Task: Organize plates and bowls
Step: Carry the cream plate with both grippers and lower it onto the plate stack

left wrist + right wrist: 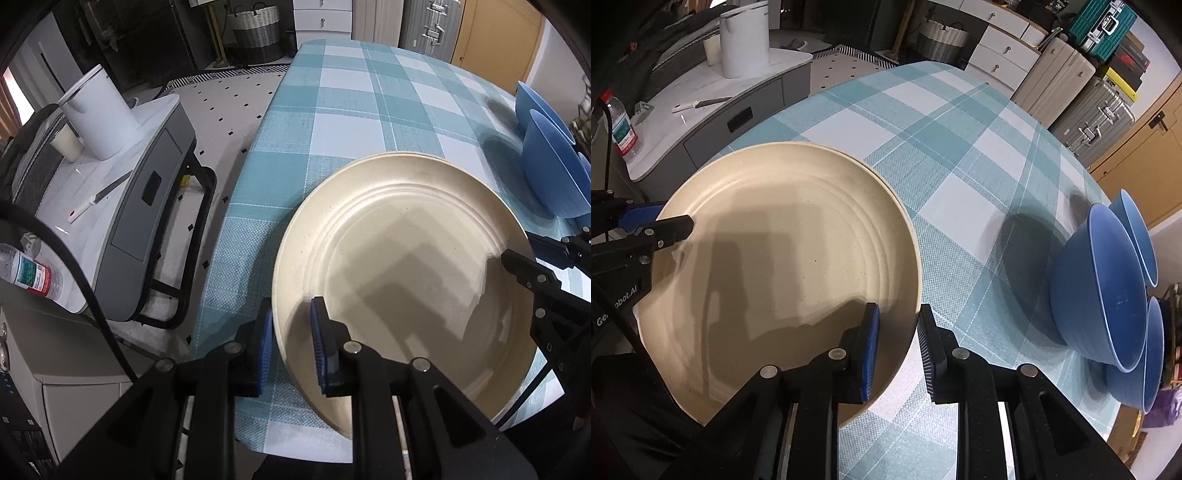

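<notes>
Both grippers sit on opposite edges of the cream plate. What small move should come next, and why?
Probably lift it level with both hands. The left gripper and right gripper each straddle the rim of the round cream plate, which lies on the teal checked tablecloth, apart from the blue bowls.

The plate [783,266] lies near the table's [960,192] front edge, the bowls [1108,295] clustered to its right, a side cabinet [122,206] beyond the table's left edge.

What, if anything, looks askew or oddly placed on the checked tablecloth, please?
The three blue bowls lie tipped on their sides at the table's edge instead of upright. The round cream plate, gripped on both rims, looks undamaged.
</notes>
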